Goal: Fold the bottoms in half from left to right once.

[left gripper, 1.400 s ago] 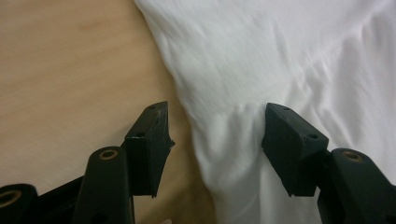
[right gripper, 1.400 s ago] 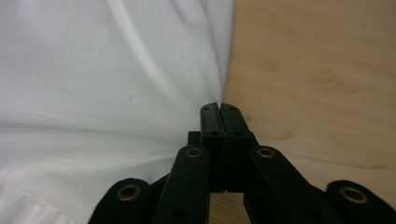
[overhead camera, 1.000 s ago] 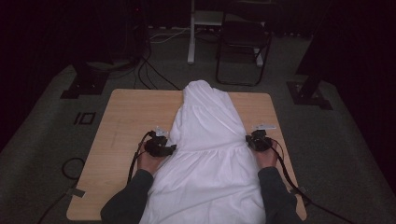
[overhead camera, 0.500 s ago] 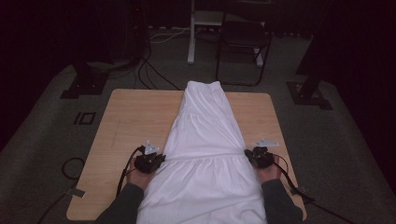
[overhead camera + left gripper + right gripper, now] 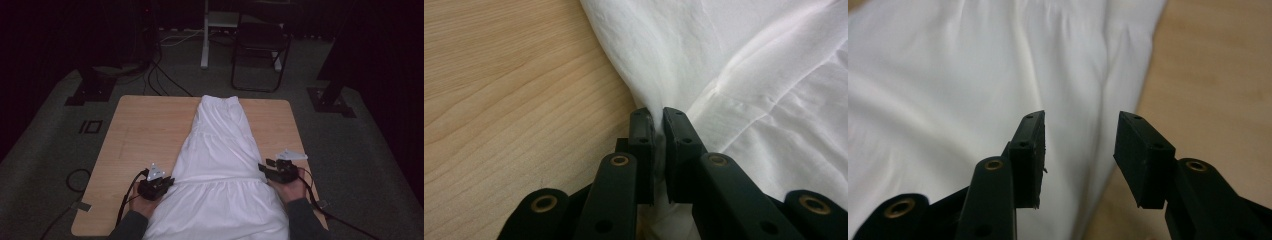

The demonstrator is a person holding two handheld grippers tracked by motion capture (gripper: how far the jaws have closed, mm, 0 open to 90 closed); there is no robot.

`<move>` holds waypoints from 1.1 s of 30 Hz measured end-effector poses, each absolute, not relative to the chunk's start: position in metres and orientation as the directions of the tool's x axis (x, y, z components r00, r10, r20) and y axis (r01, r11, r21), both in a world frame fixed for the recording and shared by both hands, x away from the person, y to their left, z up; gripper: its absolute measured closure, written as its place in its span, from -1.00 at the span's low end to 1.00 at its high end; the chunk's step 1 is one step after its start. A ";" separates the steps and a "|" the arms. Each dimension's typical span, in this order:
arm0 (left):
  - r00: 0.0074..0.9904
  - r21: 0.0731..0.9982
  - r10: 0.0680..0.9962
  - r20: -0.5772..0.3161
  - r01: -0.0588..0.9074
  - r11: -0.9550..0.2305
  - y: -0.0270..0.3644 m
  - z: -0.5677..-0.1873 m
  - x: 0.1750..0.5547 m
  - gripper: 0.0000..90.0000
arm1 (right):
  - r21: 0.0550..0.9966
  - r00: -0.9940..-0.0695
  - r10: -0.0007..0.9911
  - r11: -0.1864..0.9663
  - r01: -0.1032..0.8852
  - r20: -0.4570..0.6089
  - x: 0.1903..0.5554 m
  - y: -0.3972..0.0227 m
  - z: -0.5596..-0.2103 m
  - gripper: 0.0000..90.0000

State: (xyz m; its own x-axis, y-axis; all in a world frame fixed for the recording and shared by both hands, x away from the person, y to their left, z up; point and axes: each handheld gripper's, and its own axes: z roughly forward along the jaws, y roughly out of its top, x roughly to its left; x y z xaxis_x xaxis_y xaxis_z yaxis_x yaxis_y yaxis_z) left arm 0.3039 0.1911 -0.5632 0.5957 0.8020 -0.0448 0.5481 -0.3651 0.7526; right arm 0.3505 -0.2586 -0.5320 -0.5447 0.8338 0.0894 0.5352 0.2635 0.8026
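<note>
white garment [image 5: 220, 165] now drawn flat along bench [image 5: 145, 130] vs. 1 s ago; left claw [image 5: 658, 117] clamped on its edge, right claw [image 5: 1079, 131] just opened, cloth released; spreading judged nearly done.

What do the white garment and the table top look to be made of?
White garment: thin woven fabric, probably cotton, matte; it creases softly and bunches where the left gripper pinches it. Table top: light wood or wood-look laminate, smooth, with visible grain lines.

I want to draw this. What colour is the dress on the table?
The dress is plain white, no pattern. It shows best in the high view.
</note>
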 end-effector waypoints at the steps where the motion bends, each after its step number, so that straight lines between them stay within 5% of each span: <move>1: 0.596 0.752 0.802 -0.042 0.547 -0.367 0.191 -0.563 0.304 0.86 | 0.805 -0.548 0.831 0.257 0.535 0.099 0.361 -0.256 -0.529 0.22; 9: 0.591 0.762 0.806 -0.046 0.542 -0.353 0.191 -0.565 0.303 0.75 | 0.779 -0.543 0.832 0.267 0.567 0.109 0.442 -0.220 -0.535 0.22; 13: 0.600 0.763 0.799 -0.033 0.532 -0.367 0.189 -0.565 0.302 0.50 | 0.752 -0.556 0.826 0.308 0.583 0.092 0.462 -0.201 -0.545 0.16; 14: 0.600 0.765 0.800 -0.026 0.527 -0.371 0.188 -0.565 0.302 0.42 | 0.743 -0.562 0.822 0.318 0.589 0.093 0.465 -0.197 -0.548 0.22; 17: 0.602 0.762 0.798 -0.016 0.524 -0.380 0.186 -0.565 0.301 0.29 | 0.711 -0.549 0.836 0.373 0.597 0.022 0.467 -0.191 -0.549 0.95; 24: 0.607 0.758 0.795 -0.016 0.525 -0.386 0.186 -0.565 0.299 0.21 | 0.783 -0.334 0.937 0.284 0.554 -0.104 0.463 -0.220 -0.523 0.98; 33: 0.618 0.796 0.786 -0.030 0.490 -0.354 0.183 -0.529 0.323 0.09 | 0.734 -0.340 0.941 0.223 0.641 0.011 0.470 -0.226 -0.556 0.95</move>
